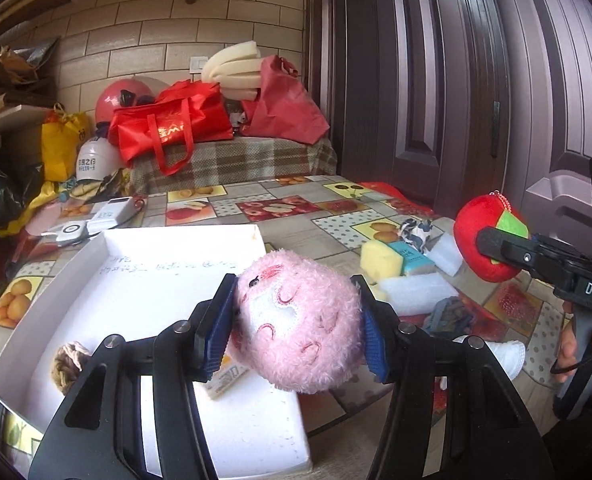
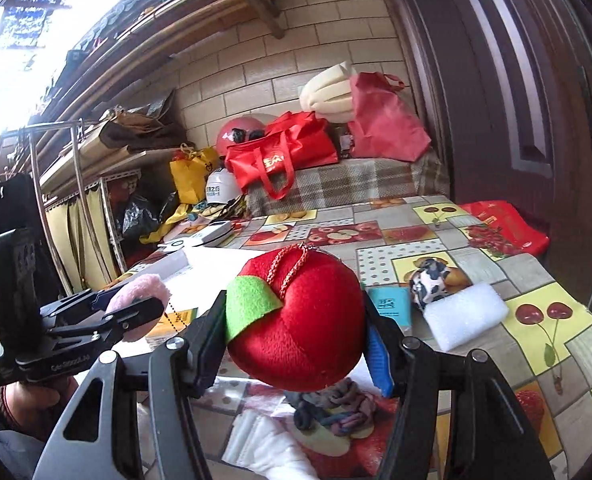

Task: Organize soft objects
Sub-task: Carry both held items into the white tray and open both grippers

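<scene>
My left gripper (image 1: 296, 320) is shut on a fluffy pink plush ball (image 1: 299, 320) and holds it above the near right part of a shallow white box (image 1: 136, 280). In the box lie a braided beige scrunchie (image 1: 70, 364) and a small yellow-white packet (image 1: 226, 380). My right gripper (image 2: 296, 332) is shut on a red plush apple (image 2: 303, 328) with a green leaf and a bead chain, held above the table. The apple also shows in the left wrist view (image 1: 481, 240), to the right of the box. The pink ball shows in the right wrist view (image 2: 140, 300) at the left.
On the fruit-print tablecloth (image 1: 296, 208) lie a yellow sponge (image 1: 379, 258), a teal packet (image 1: 411, 258), white foam blocks (image 1: 415, 292), a cow-print toy (image 2: 431, 280), a knotted grey-blue cloth (image 2: 335, 404) and white cloth (image 2: 264, 440). Red bags (image 1: 168, 128) and helmets stand behind; a dark door (image 1: 455, 80) is right.
</scene>
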The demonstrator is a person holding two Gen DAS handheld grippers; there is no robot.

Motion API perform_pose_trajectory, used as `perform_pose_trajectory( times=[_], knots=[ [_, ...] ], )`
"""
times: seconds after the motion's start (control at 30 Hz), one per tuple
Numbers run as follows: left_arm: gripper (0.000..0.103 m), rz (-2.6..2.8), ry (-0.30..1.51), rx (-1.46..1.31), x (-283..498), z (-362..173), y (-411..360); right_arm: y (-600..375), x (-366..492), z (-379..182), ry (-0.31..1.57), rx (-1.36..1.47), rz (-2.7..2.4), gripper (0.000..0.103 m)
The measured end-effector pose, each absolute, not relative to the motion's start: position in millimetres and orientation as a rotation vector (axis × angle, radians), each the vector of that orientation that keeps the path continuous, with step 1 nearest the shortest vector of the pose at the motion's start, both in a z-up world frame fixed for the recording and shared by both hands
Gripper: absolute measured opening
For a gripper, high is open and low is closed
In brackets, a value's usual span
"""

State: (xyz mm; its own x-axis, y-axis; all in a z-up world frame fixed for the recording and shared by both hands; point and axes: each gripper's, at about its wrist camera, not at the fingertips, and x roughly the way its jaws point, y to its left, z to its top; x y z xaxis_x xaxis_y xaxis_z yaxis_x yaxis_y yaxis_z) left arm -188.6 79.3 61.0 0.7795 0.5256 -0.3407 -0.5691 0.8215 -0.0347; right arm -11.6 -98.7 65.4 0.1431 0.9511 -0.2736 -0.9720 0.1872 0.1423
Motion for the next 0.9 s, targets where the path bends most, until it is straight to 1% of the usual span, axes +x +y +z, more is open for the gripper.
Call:
perform_pose_trajectory(
  times=[0.43,0.7,0.9],
  knots=[
    [0.056,0.746,0.312,-0.149,-225,57,120,-47,-71,58,0.330,-0.209,1.600,0.060],
    [0.056,0.889,0.304,-0.195,-252,52,163,-1,-87,45,0.393,-0.253,1.631,0.060],
    [0.056,0.934,0.303,-0.263,-265,49,186,23,-97,48,0.317,-0.262,1.606,0.060]
  ],
)
